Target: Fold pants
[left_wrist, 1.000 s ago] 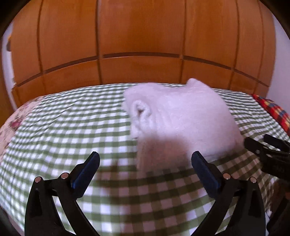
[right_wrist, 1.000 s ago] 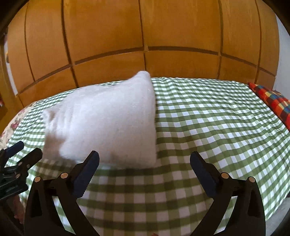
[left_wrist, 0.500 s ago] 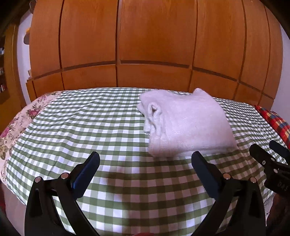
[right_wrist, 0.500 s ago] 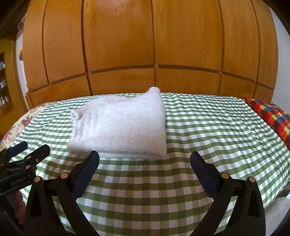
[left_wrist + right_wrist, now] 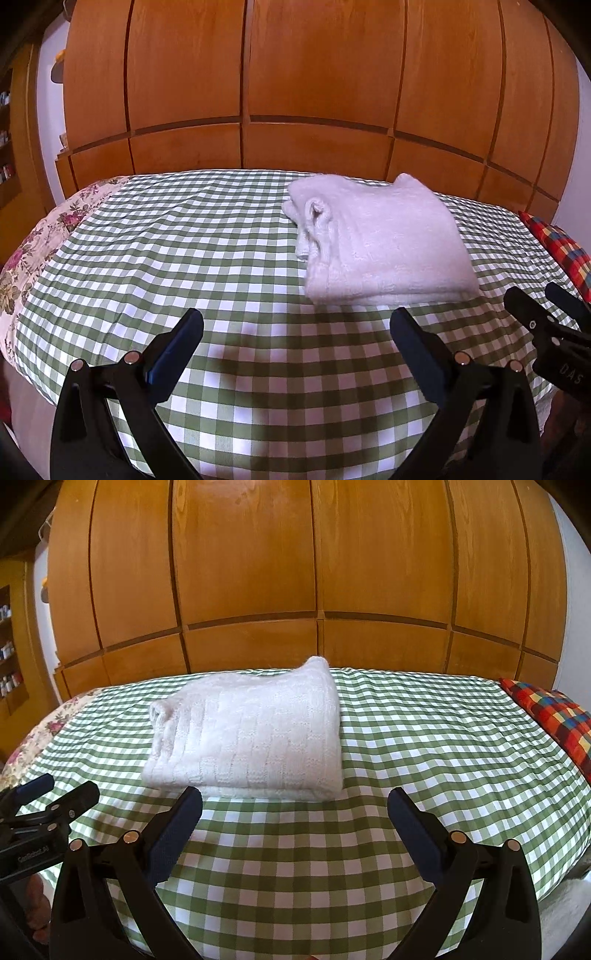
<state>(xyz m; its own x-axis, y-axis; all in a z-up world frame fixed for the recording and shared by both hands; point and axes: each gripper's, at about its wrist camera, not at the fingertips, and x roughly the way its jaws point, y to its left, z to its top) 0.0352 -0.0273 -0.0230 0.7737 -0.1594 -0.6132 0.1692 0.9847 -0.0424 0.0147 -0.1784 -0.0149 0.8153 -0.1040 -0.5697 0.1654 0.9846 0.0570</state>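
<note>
Gingham bed fills both views. Left gripper and right gripper hover level over its near edge, jaws apart, holding nothing. Beyond them, pants lie as a compact folded stack toward the far edge, touched by neither gripper. Folding looks complete; any next move would only be tidying. Wardrobe behind.

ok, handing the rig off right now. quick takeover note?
Left tongs: open, empty, off the bed.
Right tongs: open, empty, just short of the pants.
White pants: folded into a compact stack, lying on the green checked bedspread, nothing touching them.
Done: the fold looks complete, edges fairly square.
Left: probably nothing; at most tidy the loose end on the stack's left side.
</note>
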